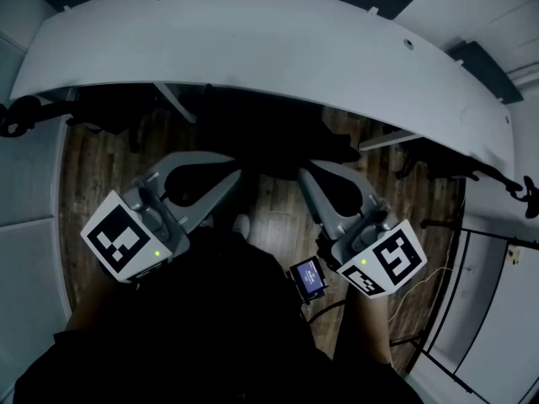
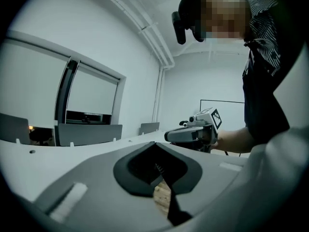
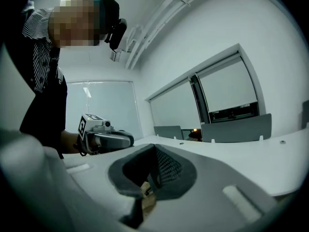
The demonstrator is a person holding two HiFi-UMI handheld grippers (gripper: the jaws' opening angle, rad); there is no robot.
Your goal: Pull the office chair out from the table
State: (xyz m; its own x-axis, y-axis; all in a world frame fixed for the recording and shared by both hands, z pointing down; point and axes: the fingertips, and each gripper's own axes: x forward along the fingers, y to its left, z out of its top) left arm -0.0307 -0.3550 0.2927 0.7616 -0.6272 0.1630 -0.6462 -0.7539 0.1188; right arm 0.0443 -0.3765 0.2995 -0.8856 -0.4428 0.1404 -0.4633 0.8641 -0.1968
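The black office chair (image 1: 274, 137) stands tucked in under the white curved table (image 1: 253, 49), its dark shape filling the gap between my two grippers. My left gripper (image 1: 237, 172) points at the chair's left side with its jaws together. My right gripper (image 1: 302, 175) points at the right side, jaws also together. In the left gripper view the left gripper (image 2: 161, 178) holds nothing, and wooden floor shows through the slit. In the right gripper view the right gripper (image 3: 147, 185) has black chair mesh (image 3: 166, 167) just beyond it. Whether either tip touches the chair I cannot tell.
Wooden floor (image 1: 269, 204) lies under the chair. Other dark chair parts poke out at the table's left end (image 1: 21, 118) and right end (image 1: 524, 194). A small device with a blue screen (image 1: 308, 274) hangs by my right wrist. Grey chair backs (image 2: 87, 133) stand beyond the table.
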